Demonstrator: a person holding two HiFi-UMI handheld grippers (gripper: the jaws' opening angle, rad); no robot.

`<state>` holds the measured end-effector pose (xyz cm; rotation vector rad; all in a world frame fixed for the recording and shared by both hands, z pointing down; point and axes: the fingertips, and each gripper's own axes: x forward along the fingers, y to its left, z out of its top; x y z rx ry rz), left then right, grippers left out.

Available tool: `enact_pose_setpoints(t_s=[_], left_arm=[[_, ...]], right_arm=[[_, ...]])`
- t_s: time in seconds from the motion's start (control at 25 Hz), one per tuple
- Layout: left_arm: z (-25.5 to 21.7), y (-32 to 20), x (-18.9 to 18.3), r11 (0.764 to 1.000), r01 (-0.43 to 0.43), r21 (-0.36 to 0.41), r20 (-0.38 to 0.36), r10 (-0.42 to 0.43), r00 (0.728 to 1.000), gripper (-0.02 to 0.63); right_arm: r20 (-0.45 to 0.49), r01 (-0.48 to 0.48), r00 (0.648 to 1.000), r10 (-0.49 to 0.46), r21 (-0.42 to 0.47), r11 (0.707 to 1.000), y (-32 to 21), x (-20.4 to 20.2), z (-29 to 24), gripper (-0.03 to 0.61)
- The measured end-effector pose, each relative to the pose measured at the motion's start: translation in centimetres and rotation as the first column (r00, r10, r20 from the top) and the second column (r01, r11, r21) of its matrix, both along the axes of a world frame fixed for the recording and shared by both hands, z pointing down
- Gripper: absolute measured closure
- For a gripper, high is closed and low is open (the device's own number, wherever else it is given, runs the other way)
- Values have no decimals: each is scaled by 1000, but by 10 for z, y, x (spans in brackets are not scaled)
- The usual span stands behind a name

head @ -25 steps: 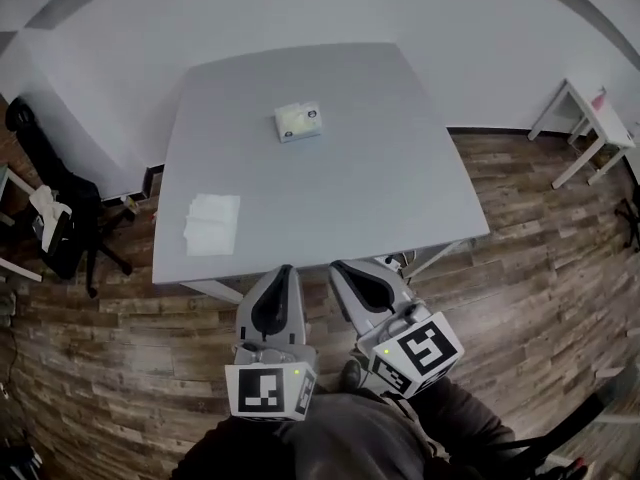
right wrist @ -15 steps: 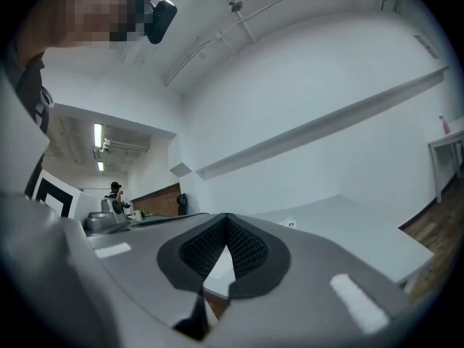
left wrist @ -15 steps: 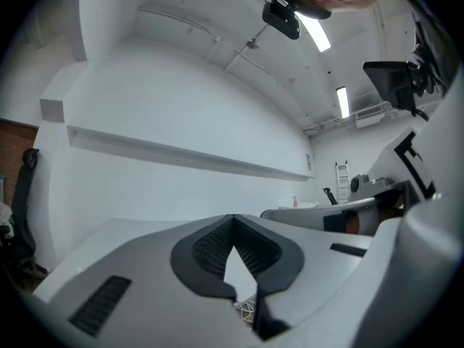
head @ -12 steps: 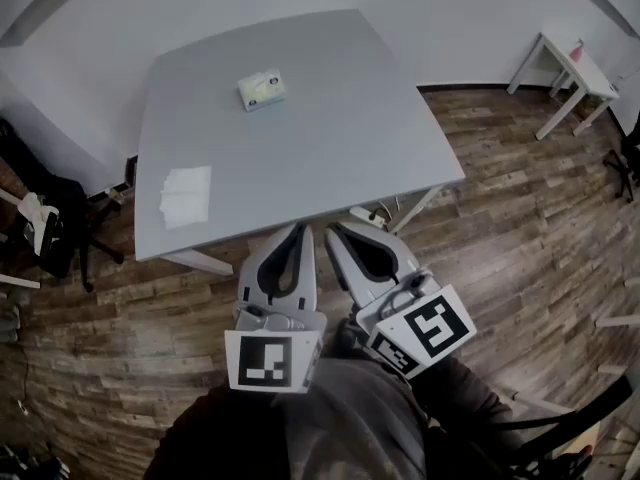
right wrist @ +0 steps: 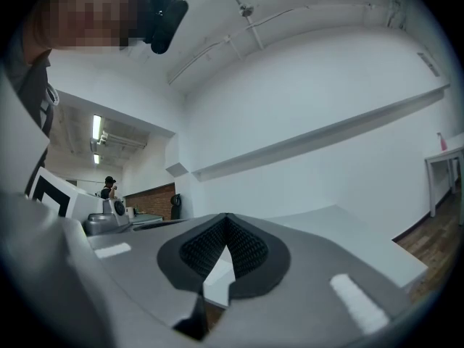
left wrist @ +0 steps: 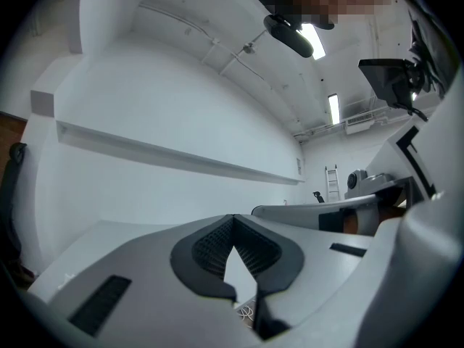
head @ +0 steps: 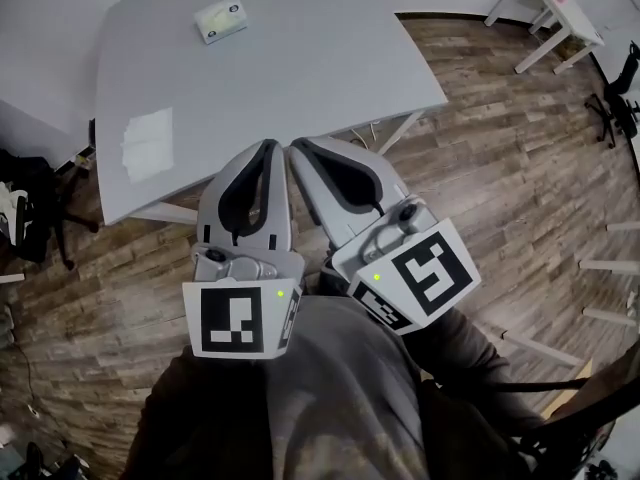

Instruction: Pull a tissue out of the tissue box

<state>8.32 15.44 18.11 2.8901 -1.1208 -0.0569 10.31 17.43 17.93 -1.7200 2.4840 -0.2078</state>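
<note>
My left tool (head: 268, 146) had its jaws pressed together on nothing, and my right tool (head: 298, 146) was the same, closed and empty. Both pointed level, side by side, over the near edge of the table (head: 330, 58).

The tissue box (head: 220, 20) sat well away from them, toward the far side of the table and clear of its edges. A flat tissue (head: 148, 143) lay near the table's left edge, well apart from the box. I judged this fit 2 stages: a sheet already drawn out and laid down, or that sheet lying there on other grounds with the pull to come. Whether another sheet stood up from the box's slot I could not tell, as the box was probably too small in the head view.

If a pull were wanted, 1 tool would need its jaws parted and a long pass over the bare tabletop, which offered plenty of room. Open wooden floor (head: 520, 148) lay to the right, and a dark chair (head: 25, 208) stood by the left corner.
</note>
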Motion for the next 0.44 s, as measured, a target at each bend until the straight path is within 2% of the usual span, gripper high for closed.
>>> enact_pose_setpoints(t_s=[0.44], left_arm=[[2,2,6,1000,-19,2,-1,19,1000,612]], right_arm=[[-16,-18,1000,19,11,1000,2,5,0,578]])
